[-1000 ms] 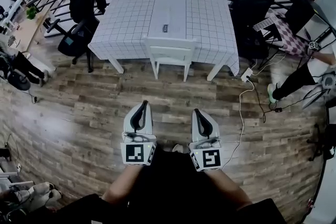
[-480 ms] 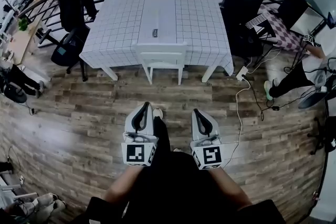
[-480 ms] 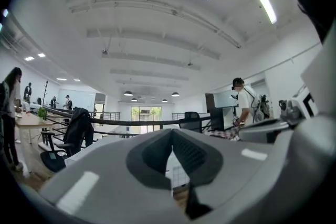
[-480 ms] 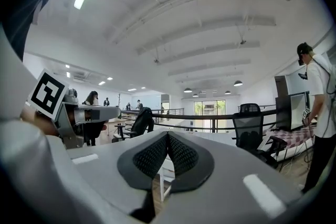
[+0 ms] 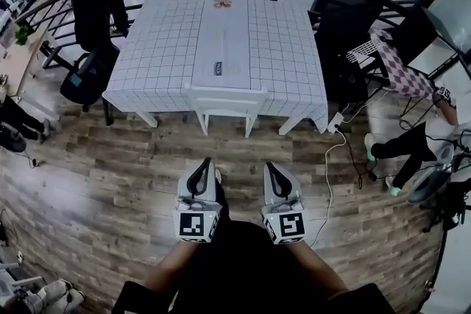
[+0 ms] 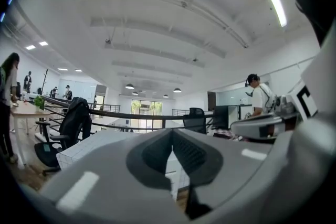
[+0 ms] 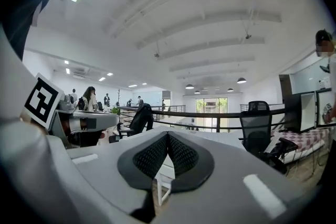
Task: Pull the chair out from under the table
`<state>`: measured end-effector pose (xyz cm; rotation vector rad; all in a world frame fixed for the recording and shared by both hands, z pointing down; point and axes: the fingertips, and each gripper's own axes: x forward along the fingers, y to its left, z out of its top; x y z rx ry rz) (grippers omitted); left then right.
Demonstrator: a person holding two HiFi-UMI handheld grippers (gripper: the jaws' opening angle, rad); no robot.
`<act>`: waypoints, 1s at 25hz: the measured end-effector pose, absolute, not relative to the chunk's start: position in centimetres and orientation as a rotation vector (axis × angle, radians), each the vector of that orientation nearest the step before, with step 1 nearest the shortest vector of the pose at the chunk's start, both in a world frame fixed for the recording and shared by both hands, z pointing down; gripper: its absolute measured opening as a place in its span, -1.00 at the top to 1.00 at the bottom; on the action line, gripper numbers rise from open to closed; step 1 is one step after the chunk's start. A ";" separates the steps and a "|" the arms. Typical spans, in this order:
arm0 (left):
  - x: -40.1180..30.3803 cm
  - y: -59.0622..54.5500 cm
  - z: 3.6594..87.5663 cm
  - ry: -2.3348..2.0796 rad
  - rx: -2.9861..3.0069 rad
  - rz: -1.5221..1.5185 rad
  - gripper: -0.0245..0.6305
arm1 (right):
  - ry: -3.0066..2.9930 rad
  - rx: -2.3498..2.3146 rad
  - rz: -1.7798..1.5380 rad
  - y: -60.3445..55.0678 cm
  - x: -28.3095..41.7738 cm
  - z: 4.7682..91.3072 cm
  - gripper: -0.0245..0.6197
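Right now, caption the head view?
Left gripper and right gripper, shut and empty, face the white chair tucked under the table.

Bright, even light comes from ceiling strips point(image 6: 275, 5) and round lamps point(image 7: 241, 80), with daylight through the far windows point(image 6: 143, 108). Soft shadow sits under the counter point(image 5: 162, 48); the floor point(image 5: 96, 180) shows a pale sheen. All views bulge fisheye, corners going black.

tabletop point(image 5: 158, 48): one (checked cloth over it)
white chair point(image 5: 225, 100): one
hand-held grippers: two, left hand-held gripper point(image 5: 207, 161) and right hand-held gripper point(image 5: 268, 165)
black office chairs point(image 5: 344, 18): two, at the tabletop's sides
power strip point(image 5: 336, 121): one
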<state>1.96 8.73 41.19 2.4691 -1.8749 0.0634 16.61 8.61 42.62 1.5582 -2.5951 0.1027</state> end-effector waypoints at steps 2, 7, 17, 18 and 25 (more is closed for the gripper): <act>-0.9 6.3 43.4 -1.867 2.449 0.065 0.90 | -2.598 1.522 0.089 5.7 13.2 44.1 0.93; -4.8 0.6 44.6 -1.830 2.423 0.090 0.90 | -2.585 1.479 0.128 -0.7 8.4 44.6 0.93; -8.3 -10.6 44.4 -1.743 2.471 0.094 0.90 | -2.529 1.559 0.157 -11.4 5.0 45.0 0.93; -8.5 -11.5 44.6 -1.730 2.471 0.093 0.90 | -2.520 1.569 0.162 -12.1 4.8 45.2 0.93; -8.7 -15.6 46.4 -1.702 2.431 0.098 0.90 | -2.506 1.560 0.208 -15.3 5.2 46.1 0.93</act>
